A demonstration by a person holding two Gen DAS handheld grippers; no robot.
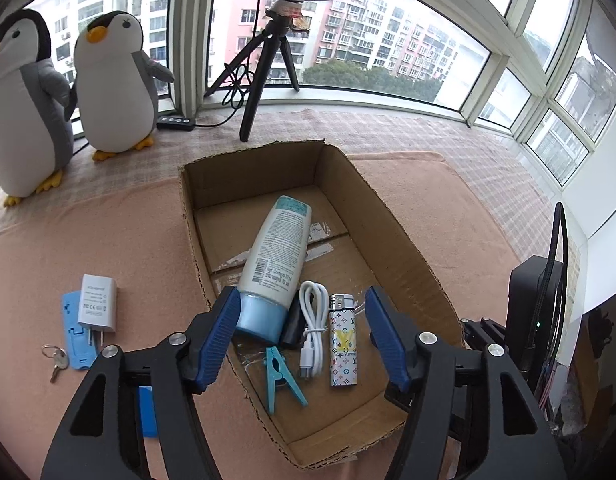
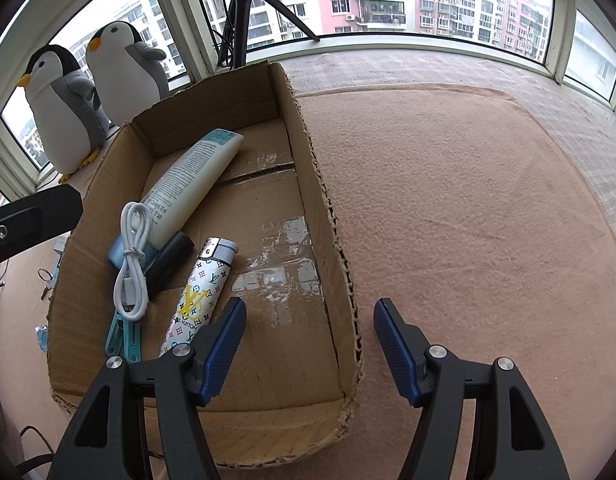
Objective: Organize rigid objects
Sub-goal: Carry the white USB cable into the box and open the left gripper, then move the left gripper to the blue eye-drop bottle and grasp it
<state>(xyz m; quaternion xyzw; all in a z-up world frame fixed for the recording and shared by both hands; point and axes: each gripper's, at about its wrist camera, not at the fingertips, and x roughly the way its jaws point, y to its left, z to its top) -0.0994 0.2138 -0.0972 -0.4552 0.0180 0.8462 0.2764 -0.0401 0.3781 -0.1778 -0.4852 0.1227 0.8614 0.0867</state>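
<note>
An open cardboard box (image 1: 404,240) (image 2: 320,200) lies on the pink mat. In it lie a white tube with a blue cap (image 1: 273,256) (image 2: 191,176), a coiled white cable (image 1: 312,328) (image 2: 131,264), a patterned lighter (image 1: 343,344) (image 2: 203,292), a teal clothespin (image 1: 279,380) (image 2: 121,340) and a black item (image 1: 293,326) (image 2: 167,260). Left of the box lie a white charger (image 1: 97,304), a blue flat piece (image 1: 77,328) and a key (image 1: 56,362). My left gripper (image 1: 301,316) is open and empty above the box's near end. My right gripper (image 2: 310,328) is open and empty, straddling the box's right wall.
Two plush penguins (image 1: 111,80) (image 2: 67,116) stand at the back left by the window. A black tripod (image 1: 267,68) (image 2: 243,12) stands behind the box. A black device with cables (image 1: 540,312) is at the right. Another blue piece (image 1: 147,412) lies under my left gripper.
</note>
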